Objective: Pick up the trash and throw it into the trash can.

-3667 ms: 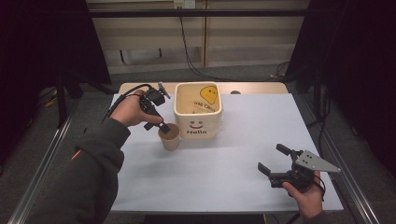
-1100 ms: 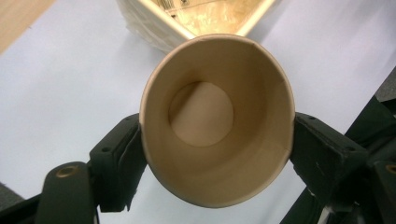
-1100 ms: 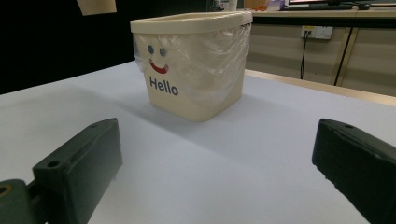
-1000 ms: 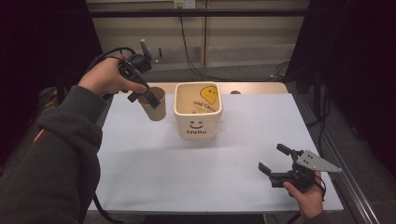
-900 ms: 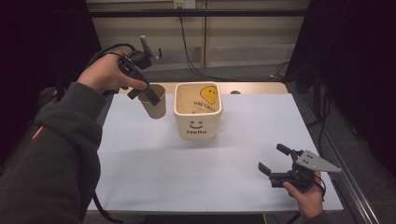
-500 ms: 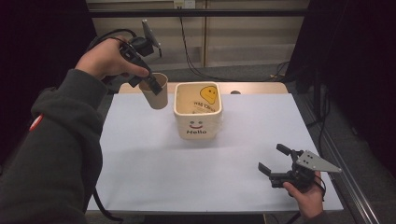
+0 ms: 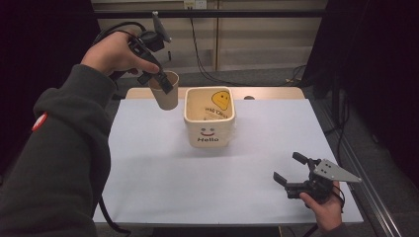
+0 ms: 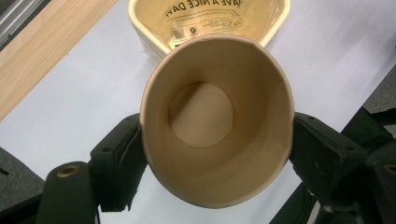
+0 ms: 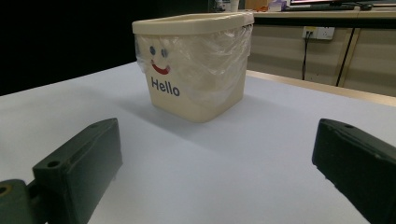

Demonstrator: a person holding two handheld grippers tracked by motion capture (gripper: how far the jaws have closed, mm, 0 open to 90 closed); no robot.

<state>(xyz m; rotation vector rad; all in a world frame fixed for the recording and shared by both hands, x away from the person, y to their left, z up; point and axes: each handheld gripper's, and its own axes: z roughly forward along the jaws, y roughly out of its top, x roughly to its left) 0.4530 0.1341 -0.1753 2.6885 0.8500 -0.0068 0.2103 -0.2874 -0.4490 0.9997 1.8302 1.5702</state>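
A tan paper cup [image 7: 165,92] hangs in the air left of the cream "Hello" bin [image 7: 209,117], tilted a little, with my left gripper [image 7: 159,79] shut on its rim. In the left gripper view the cup [image 8: 217,116] is squeezed between both jaws, its inside looks empty, and the bin [image 8: 210,18] lies beyond it. My right gripper [image 7: 291,170] rests low at the table's front right, open, with nothing between its fingers. From the right gripper view the bin [image 9: 196,65] stands ahead, lined with clear plastic.
The white table sheet [image 7: 148,168] spreads around the bin. A wooden strip [image 7: 267,93] runs along the far edge. Cables [image 7: 207,74] hang behind the table. A person's dark sleeve [image 7: 59,158] covers the left side.
My left gripper picked the cup off the table beside the bin and has raised it, drifting toward the bin. The right gripper has stayed still.
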